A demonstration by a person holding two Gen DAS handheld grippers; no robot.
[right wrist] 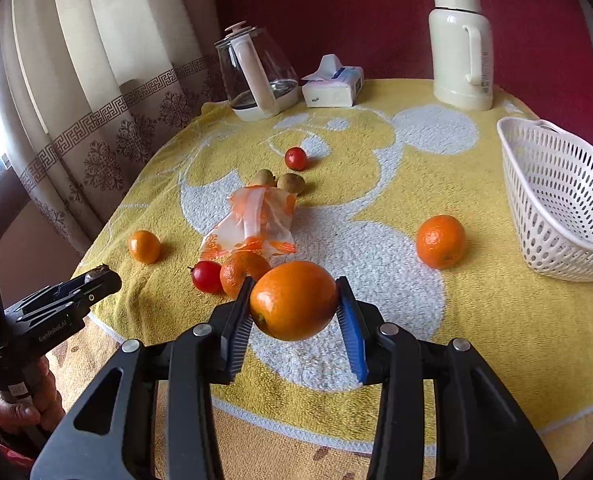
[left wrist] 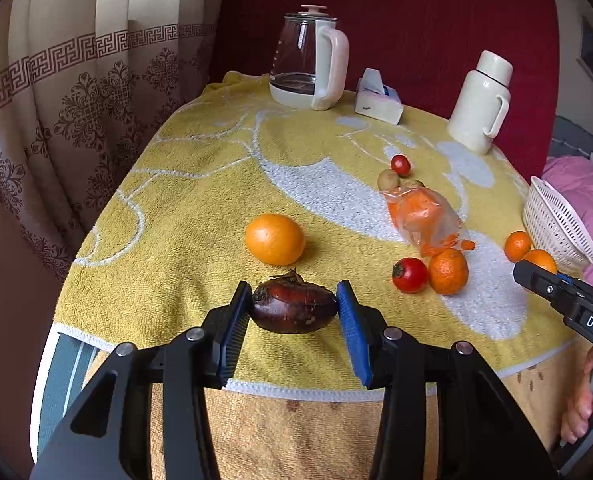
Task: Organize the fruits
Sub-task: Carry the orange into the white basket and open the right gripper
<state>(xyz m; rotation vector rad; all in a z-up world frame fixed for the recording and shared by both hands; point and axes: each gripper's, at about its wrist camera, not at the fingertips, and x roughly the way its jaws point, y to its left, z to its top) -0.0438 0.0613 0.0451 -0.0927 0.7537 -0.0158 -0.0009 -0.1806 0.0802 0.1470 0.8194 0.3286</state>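
My right fingers (right wrist: 294, 304) are clamped on an orange (right wrist: 294, 300), its long axis running across from pad to pad, and it hangs clear above the towel-covered counter (right wrist: 396, 360). The relation that matters is where the white basket (right wrist: 556, 208) lies from that orange: ahead and off to the right, at the counter's right edge, with its open mouth facing up and tilted slightly toward me. A loose orange (right wrist: 441, 241) sits between my fruit and the basket's near wall, so I judge the carry should pass over it.

My left fingers (left wrist: 294, 308) are clamped on a dark, reddish-brown water chestnut (left wrist: 293, 307), flat and wide, gripped across its broad sides, with its tuft pointing away from me. From this hand the basket (left wrist: 556, 224) is far off to the right, across the whole counter, so the right hand is plainly the nearer one and I think it should drop first.

Left on the towel: another orange (left wrist: 275, 239), two small red fruits (left wrist: 409, 275), some small brownish fruits (right wrist: 291, 183), and a crumpled plastic bag (right wrist: 252, 224).
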